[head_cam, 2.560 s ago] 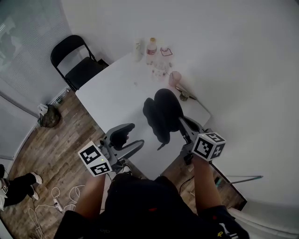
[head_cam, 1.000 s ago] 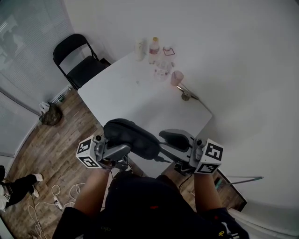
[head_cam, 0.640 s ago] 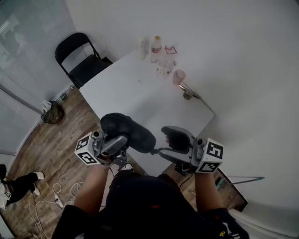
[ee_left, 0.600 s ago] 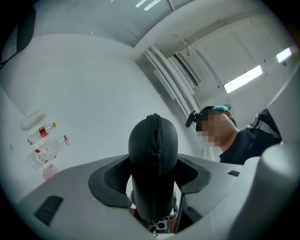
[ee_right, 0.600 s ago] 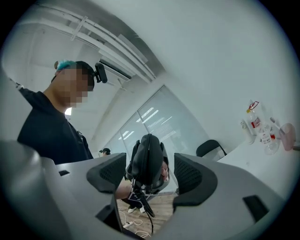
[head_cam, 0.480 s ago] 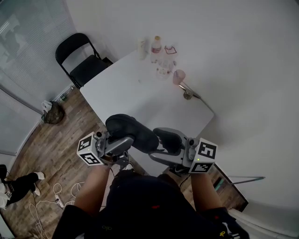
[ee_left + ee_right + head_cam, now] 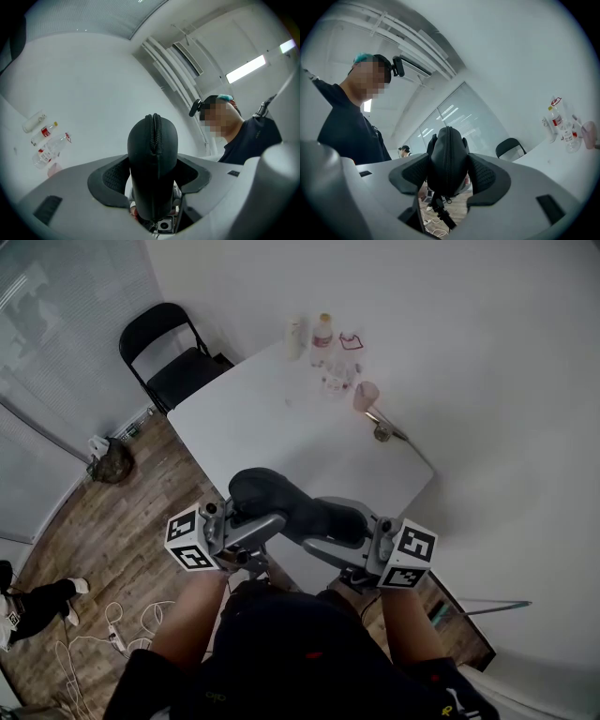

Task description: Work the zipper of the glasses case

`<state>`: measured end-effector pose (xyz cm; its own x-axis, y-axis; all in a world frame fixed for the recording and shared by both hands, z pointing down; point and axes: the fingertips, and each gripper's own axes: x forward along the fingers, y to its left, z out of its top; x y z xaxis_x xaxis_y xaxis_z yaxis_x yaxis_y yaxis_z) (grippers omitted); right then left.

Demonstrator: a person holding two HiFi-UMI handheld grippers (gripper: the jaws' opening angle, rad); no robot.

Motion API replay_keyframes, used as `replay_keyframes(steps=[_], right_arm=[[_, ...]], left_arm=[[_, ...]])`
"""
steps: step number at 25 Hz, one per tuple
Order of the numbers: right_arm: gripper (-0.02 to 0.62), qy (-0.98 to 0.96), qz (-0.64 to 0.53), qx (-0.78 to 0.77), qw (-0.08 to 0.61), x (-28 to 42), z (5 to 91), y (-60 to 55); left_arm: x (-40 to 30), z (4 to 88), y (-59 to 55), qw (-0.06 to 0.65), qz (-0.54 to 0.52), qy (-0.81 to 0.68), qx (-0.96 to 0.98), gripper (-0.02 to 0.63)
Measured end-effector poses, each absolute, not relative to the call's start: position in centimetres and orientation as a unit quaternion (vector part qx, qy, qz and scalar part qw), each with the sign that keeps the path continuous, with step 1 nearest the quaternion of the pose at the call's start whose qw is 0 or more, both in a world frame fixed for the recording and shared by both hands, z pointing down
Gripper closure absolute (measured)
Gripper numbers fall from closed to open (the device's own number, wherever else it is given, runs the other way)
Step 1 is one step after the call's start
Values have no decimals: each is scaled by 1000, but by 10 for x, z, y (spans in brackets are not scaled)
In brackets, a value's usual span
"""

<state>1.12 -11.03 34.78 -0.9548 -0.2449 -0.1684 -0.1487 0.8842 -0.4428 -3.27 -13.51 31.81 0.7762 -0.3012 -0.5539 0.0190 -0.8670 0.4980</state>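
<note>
A white table (image 7: 281, 418) over a wood floor (image 7: 103, 521), with a black folding chair (image 7: 173, 357) at the far side; the glasses case (image 7: 292, 507) is held in the air above the table's near edge.

The case's long axis runs across the person. The left gripper (image 7: 255, 521) pinches one end and the right gripper (image 7: 342, 526) the other, both having just closed onto it, pads against its sides. The zipper (image 7: 153, 136) runs up the middle between each pair of jaws. A dark tab (image 7: 436, 204) under the right-hand end may be the pull, which would put it nearer the right gripper. The labels on the bottles (image 7: 323, 334) are too small to read.
</note>
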Motion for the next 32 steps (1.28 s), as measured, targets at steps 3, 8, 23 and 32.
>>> replay_keyframes(steps=[3,8,23,32], right_arm=[[327,965,-212,-109,113,9,343,-112],[330,965,-222,-97,105,3,346,-109],[330,968,-172,-154,99,16,347,-111],[345,952,-80,-293,31,35,389,-128]], left_arm=[[-30,315,-136,236,-328,-83,911,319],[-21,315,-132,232,-318,-77,916,278],[-34,310,-159,288,-353,-150,877,341],[-47,281,-195,290,-377,-199,857,341]])
